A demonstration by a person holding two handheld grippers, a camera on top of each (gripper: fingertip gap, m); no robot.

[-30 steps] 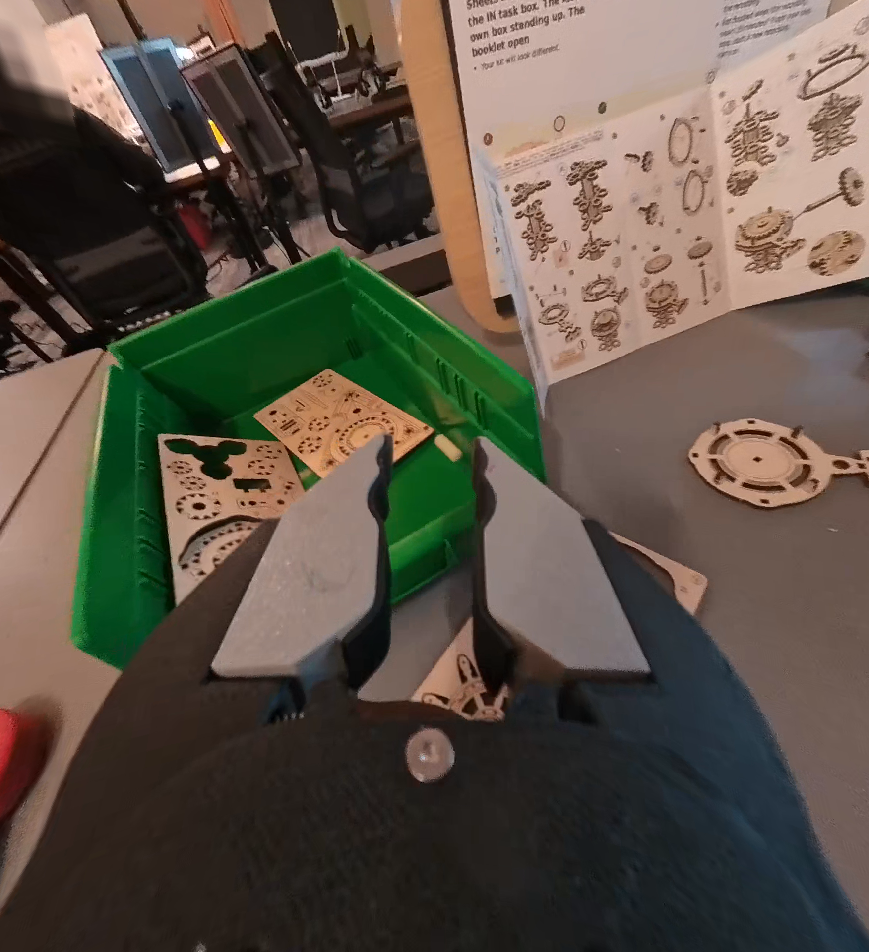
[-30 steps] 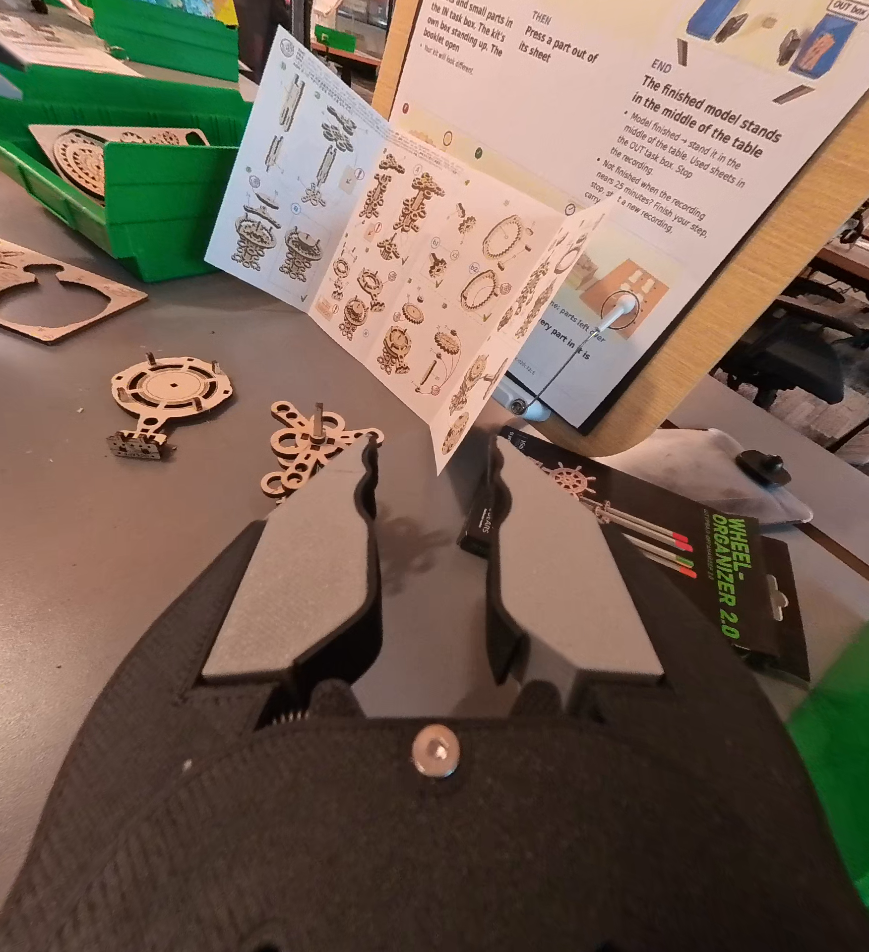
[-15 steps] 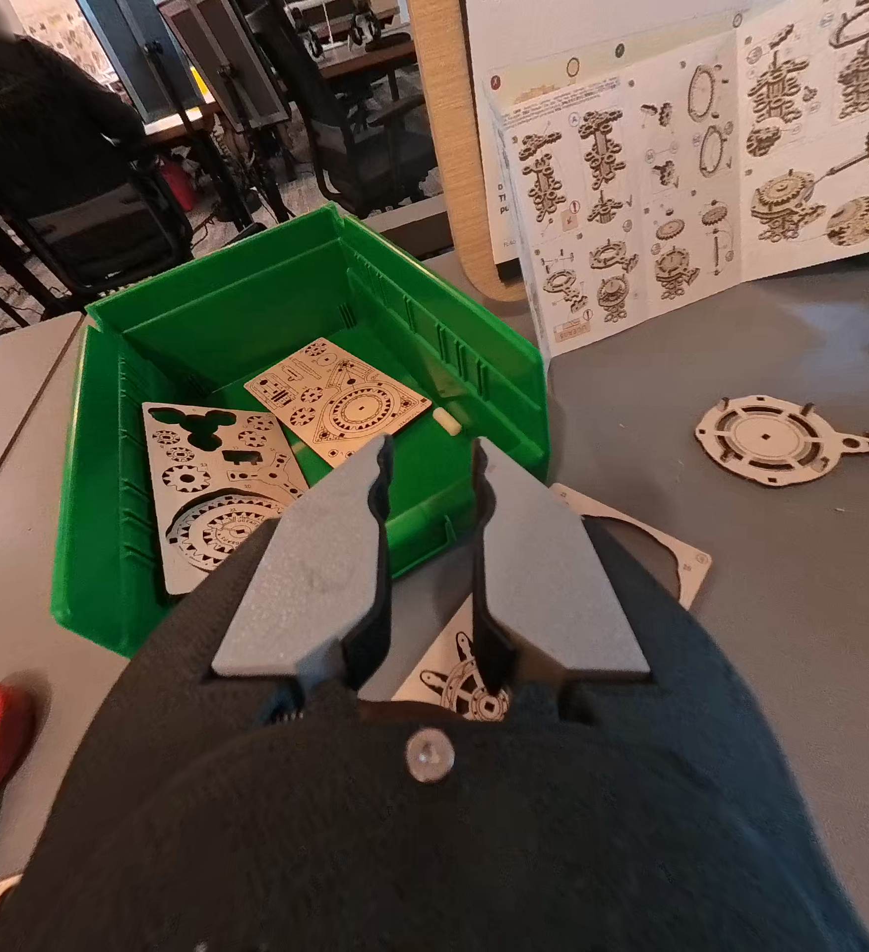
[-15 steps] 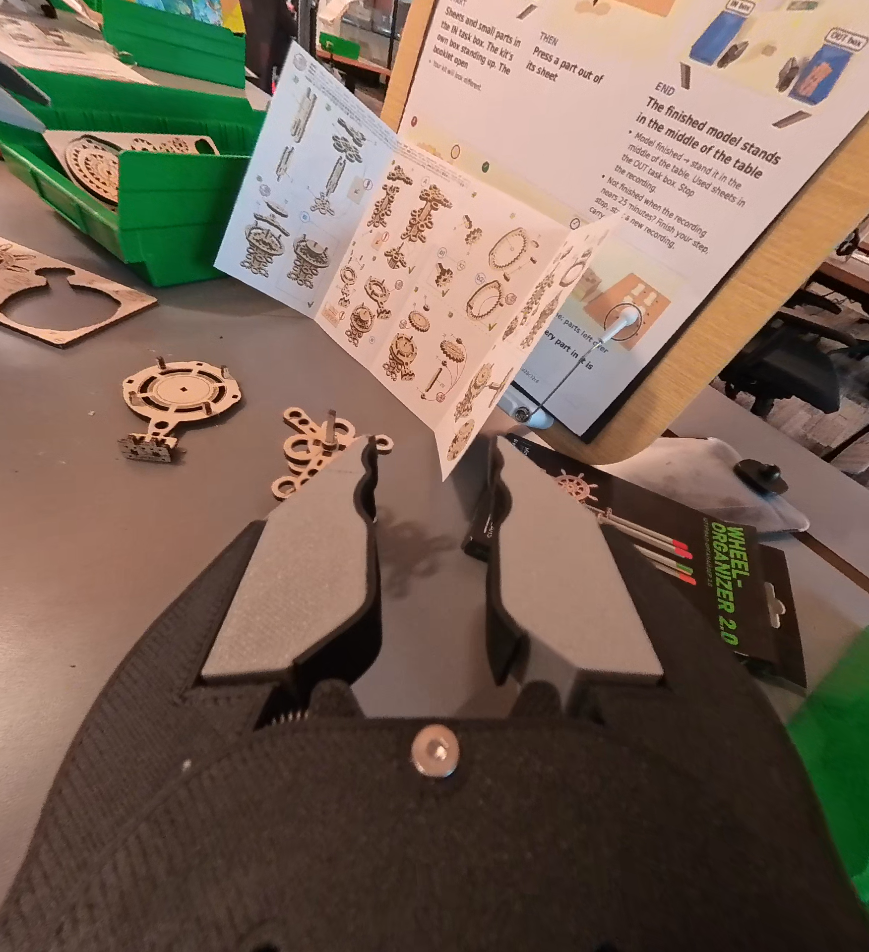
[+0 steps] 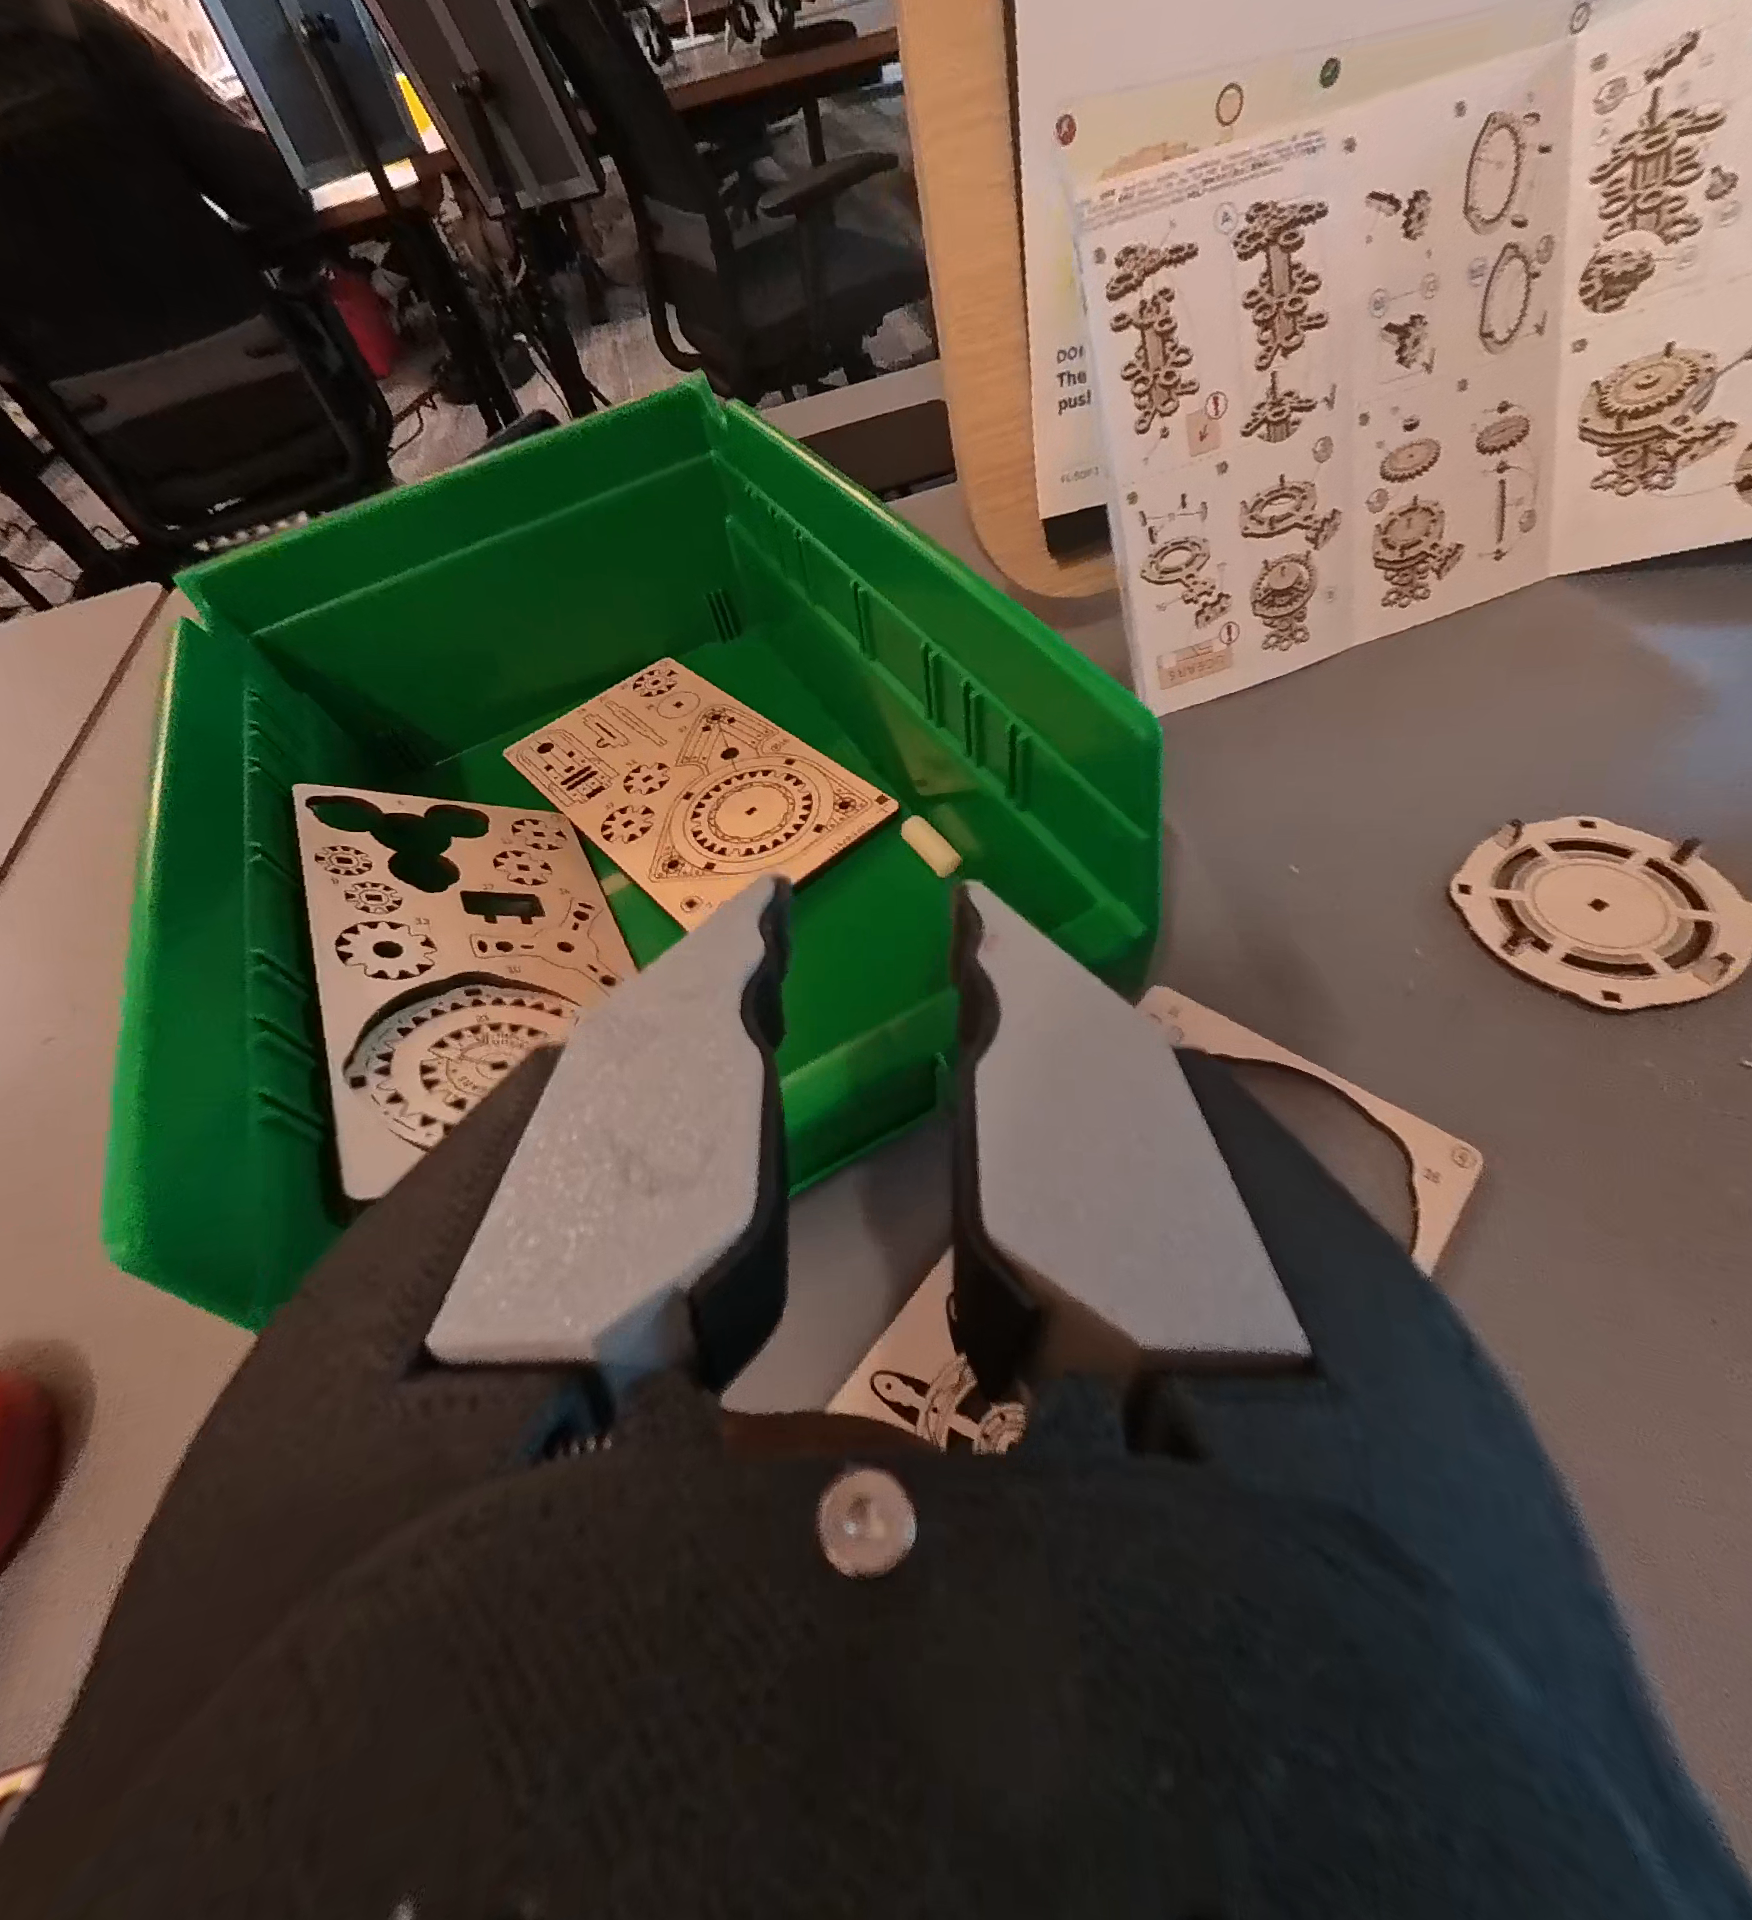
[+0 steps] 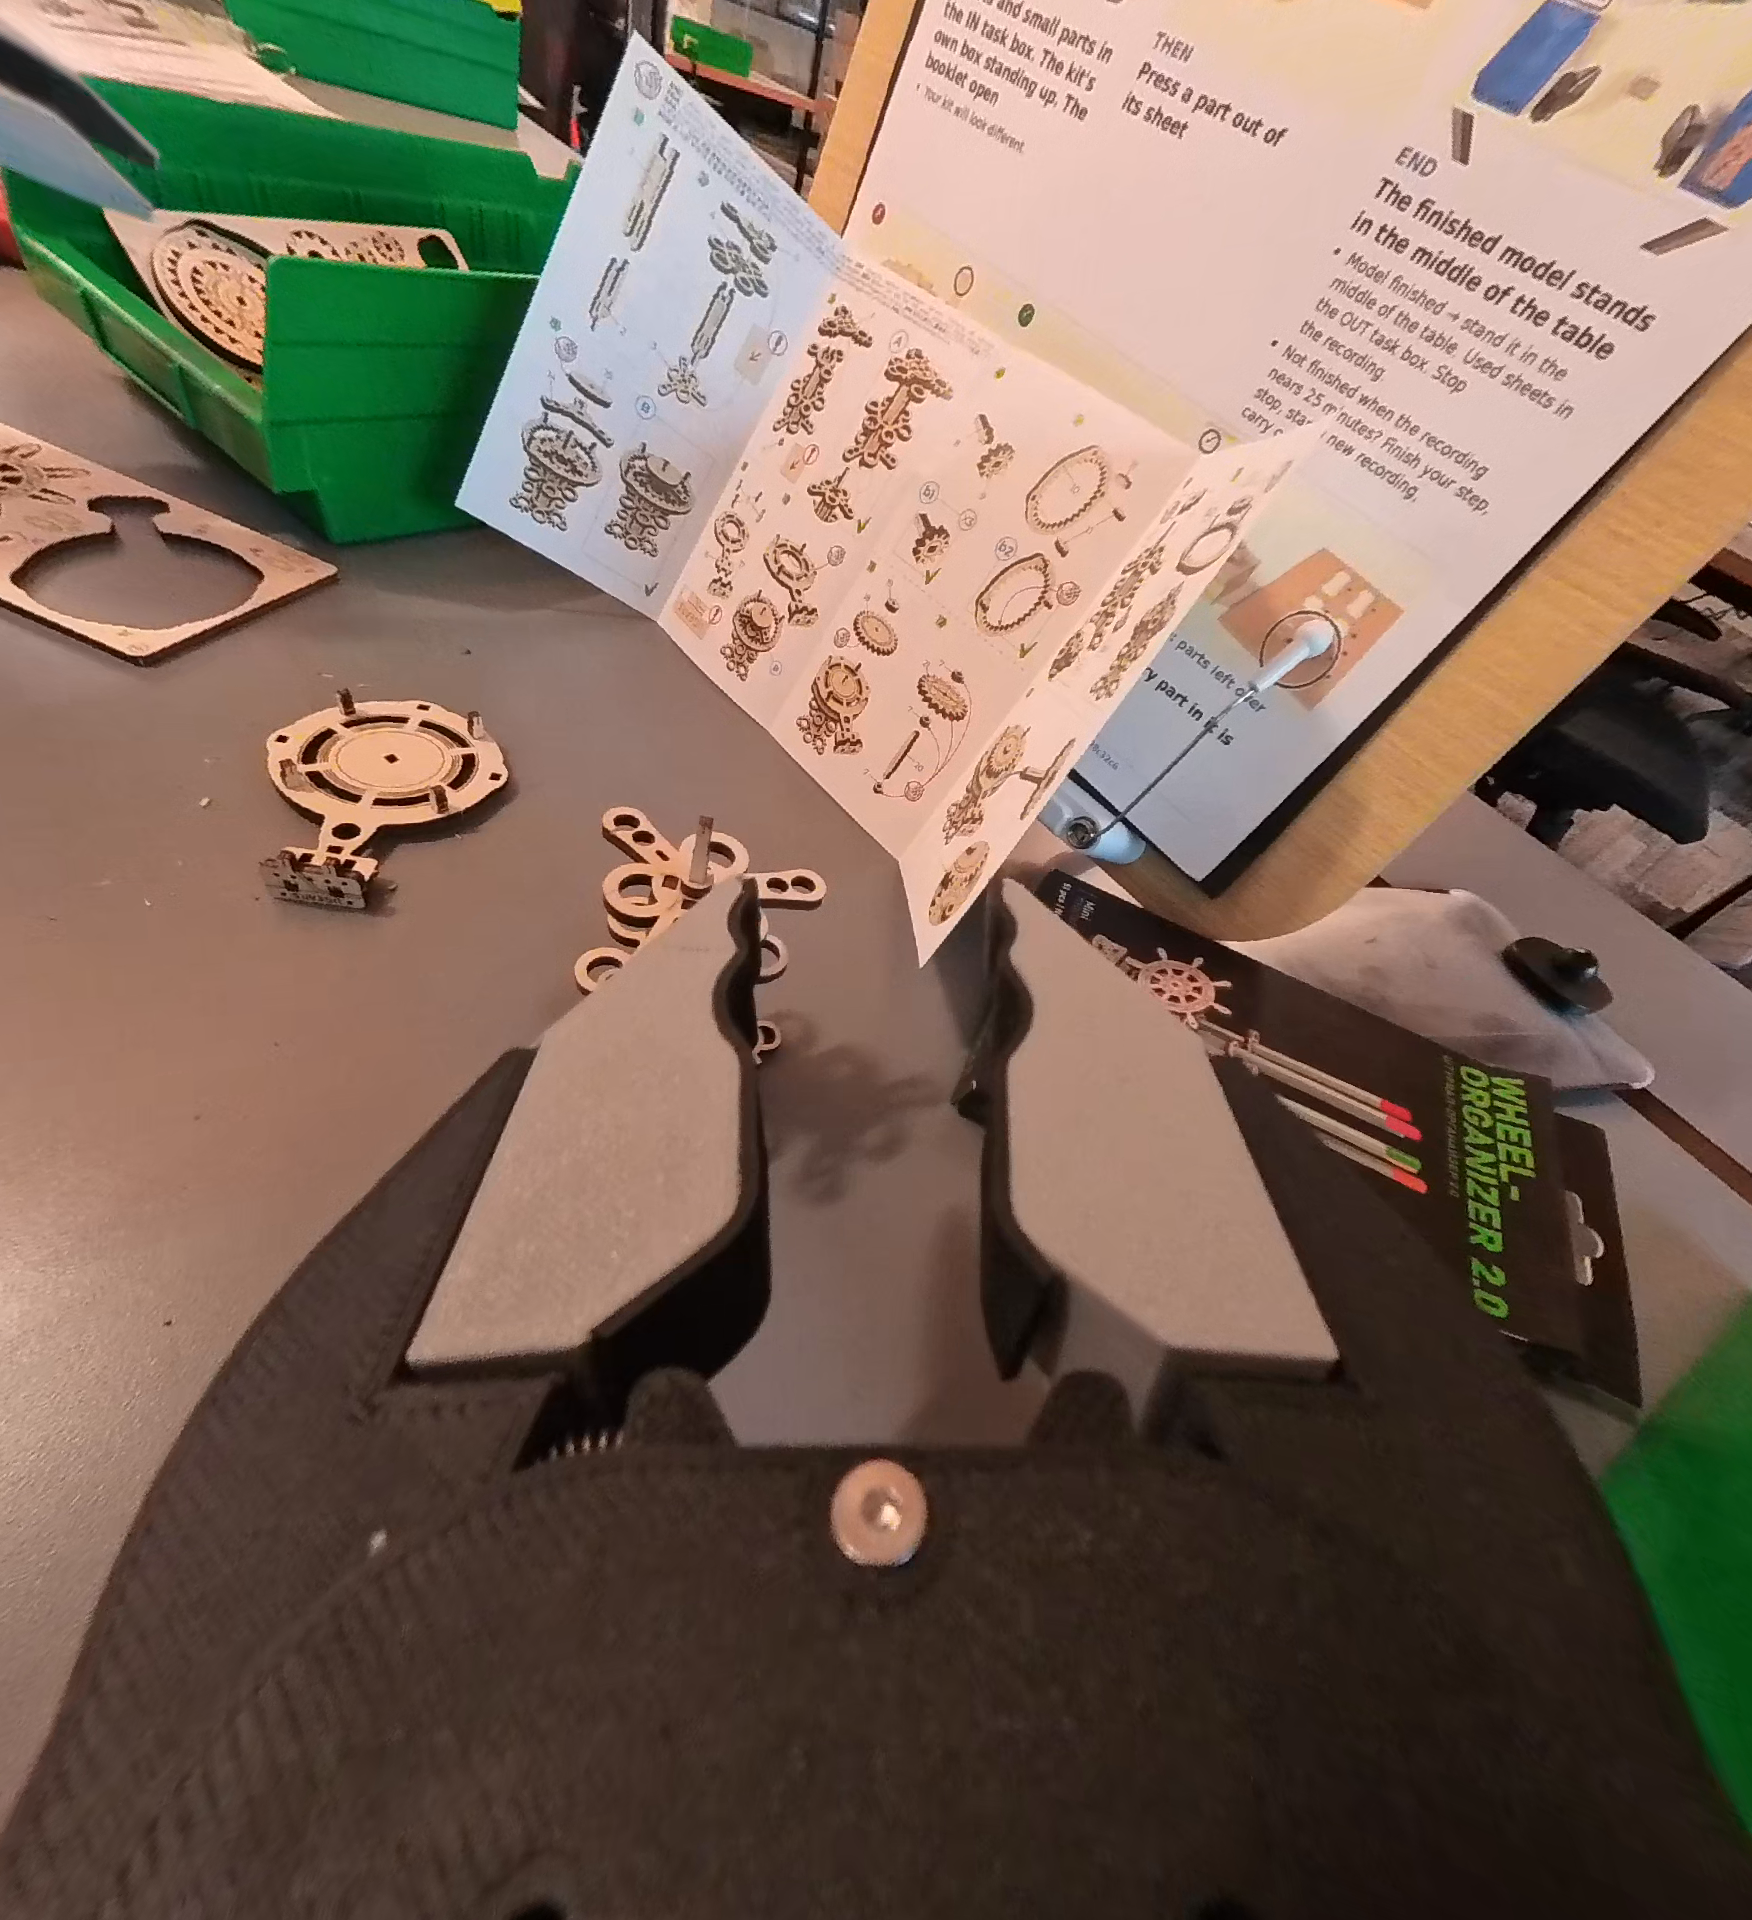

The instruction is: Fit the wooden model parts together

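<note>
Grippers gape empty — left gripper over green bin, right gripper beside looped part.

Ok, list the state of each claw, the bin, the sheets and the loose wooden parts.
left claw: open, empty, over the bin's front edge.
right claw: open, empty, above the table.
green bin: open-topped, holds two sheets.
grey sheet: partly punched out.
tan sheet: flat, looks uncut.
round wooden base: flat on table, pegs up.
looped wooden piece: on table, peg upright.
booklet: unfolded, standing.
</note>
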